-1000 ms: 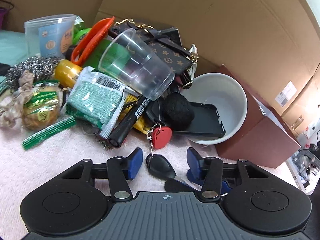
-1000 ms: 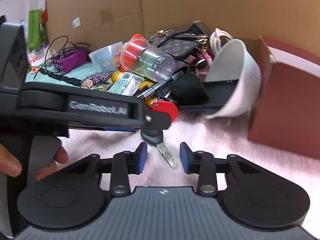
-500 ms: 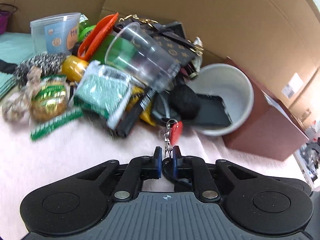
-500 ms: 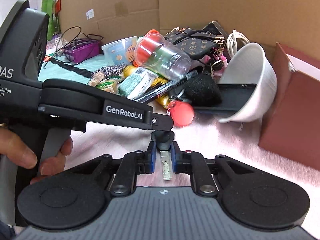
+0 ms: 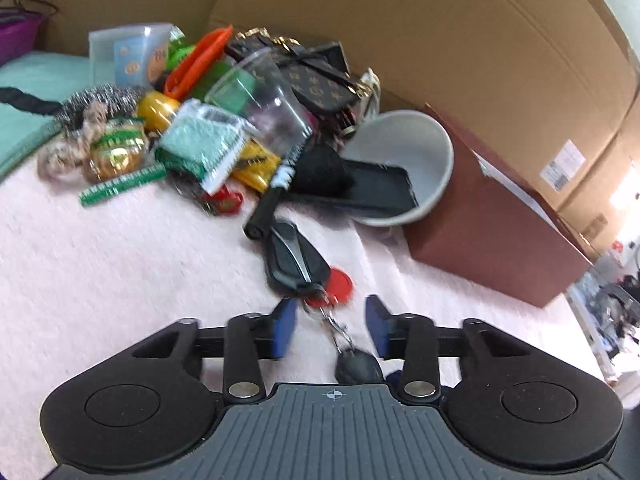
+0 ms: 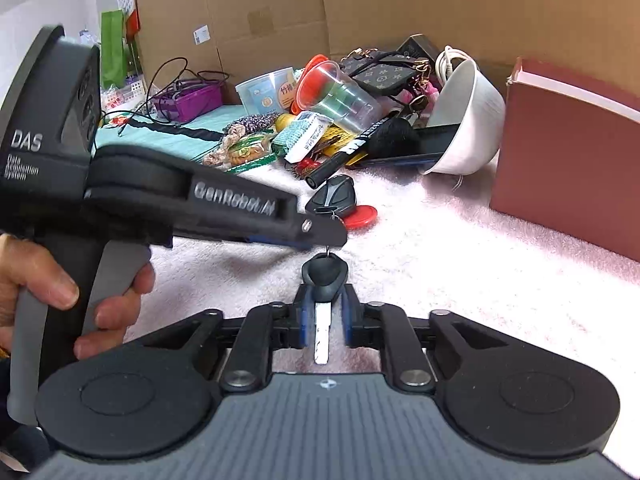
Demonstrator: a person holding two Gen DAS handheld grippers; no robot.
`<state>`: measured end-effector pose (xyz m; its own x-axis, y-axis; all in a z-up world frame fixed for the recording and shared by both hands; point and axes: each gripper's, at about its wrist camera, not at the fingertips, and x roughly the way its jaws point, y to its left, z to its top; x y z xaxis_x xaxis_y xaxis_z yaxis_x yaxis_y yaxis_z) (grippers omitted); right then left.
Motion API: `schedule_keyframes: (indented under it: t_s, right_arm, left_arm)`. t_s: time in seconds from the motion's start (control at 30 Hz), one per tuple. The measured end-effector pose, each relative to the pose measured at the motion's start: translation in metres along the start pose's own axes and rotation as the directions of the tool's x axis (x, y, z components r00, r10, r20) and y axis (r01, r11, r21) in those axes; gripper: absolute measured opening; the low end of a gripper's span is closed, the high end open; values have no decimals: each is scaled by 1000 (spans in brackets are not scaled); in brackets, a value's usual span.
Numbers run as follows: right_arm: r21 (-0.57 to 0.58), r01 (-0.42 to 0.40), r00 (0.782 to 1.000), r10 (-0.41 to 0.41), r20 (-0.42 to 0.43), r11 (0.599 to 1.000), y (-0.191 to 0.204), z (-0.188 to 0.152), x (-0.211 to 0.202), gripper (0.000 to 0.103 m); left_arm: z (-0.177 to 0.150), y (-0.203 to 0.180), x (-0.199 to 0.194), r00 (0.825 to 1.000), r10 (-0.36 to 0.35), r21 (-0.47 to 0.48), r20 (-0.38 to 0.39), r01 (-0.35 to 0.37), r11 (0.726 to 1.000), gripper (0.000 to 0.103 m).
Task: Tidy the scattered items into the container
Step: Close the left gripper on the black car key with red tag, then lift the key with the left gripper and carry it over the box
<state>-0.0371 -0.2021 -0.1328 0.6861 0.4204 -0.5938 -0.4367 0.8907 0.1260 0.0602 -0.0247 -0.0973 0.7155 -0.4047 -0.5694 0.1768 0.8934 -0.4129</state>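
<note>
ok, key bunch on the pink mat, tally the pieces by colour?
Black: 2, the black-headed key clamped in the right gripper and the black remote fob
Red: 1, the round red plastic tag
Silver: 1, the silver link chain
Total: 4

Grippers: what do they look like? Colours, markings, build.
Both grippers, left gripper and right gripper, are matte black plastic with blue finger pads, silver pivot screws and a ribbed grey body. The left one's side reads "GenRobot.AI" and "DAS", above a grey trigger handle.
</note>
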Motion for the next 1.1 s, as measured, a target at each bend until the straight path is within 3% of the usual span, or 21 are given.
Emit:
schedule_keyframes:
  t_s: [0.1,0.27,0.4,0.43,0.47,0.5,0.53,0.63,0.7,0.73,0.77,0.83,0.9,0.97,1.1]
  right_arm:
    - [-2,16,1000,-16,16,1000,3,7,9,40]
    - [0,28,999,-28,17,1000,2,19,30,43]
    - [5,50,999,-50,18,999,0,28,44,59]
    - [4,53,998,-53,19,999,-1,29,46,60]
    - [8,53,998,-53,18,999,-3,30,49,60]
    - [17,51,999,-51,18,999,-5,32,50,60]
    - [25,48,999,-49,19,999,-7,33,52,60]
    - [10,53,999,-53,13,999,-6,33,51,54]
    - [-20,60,998,-60,10,998,-4,30,48,50]
    - [-28,59,998,-59,9,998,-3,29,46,50]
    - [-31,56,998,-56,8,998,-3,28,44,50]
    - [-34,62,998,-61,8,998,-3,27,44,51]
    - [-36,70,998,-69,7,997,-1,30,47,54]
    - [-38,77,997,-76,6,996,1,31,50,56]
    - [-35,56,998,-56,6,998,-1,25,41,50]
  left_arm:
    - [9,2,2,997,62,21,36,-63,998,74]
    - [20,9,20,999,32,17,13,-32,999,79]
    - [27,3,32,1000,27,65,-6,-27,998,79]
    - [28,2,34,999,32,85,-11,-31,996,72]
    - [29,2,35,999,34,97,-20,-32,995,57]
    - [29,2,36,999,31,100,-30,-28,995,57]
    - [29,4,35,999,21,100,-37,-17,995,42]
    - [28,9,31,999,-5,84,-46,9,996,32]
    - [26,13,29,999,-21,65,-49,24,998,33]
    - [26,14,29,999,-26,62,-46,29,998,37]
    - [25,14,29,999,-32,62,-43,35,997,53]
    - [25,9,32,999,-32,76,-40,35,996,58]
    - [24,1,33,999,-13,113,-42,17,993,58]
    - [22,-4,31,999,-5,152,-53,13,988,40]
    - [17,-2,25,997,-43,132,-70,52,990,39]
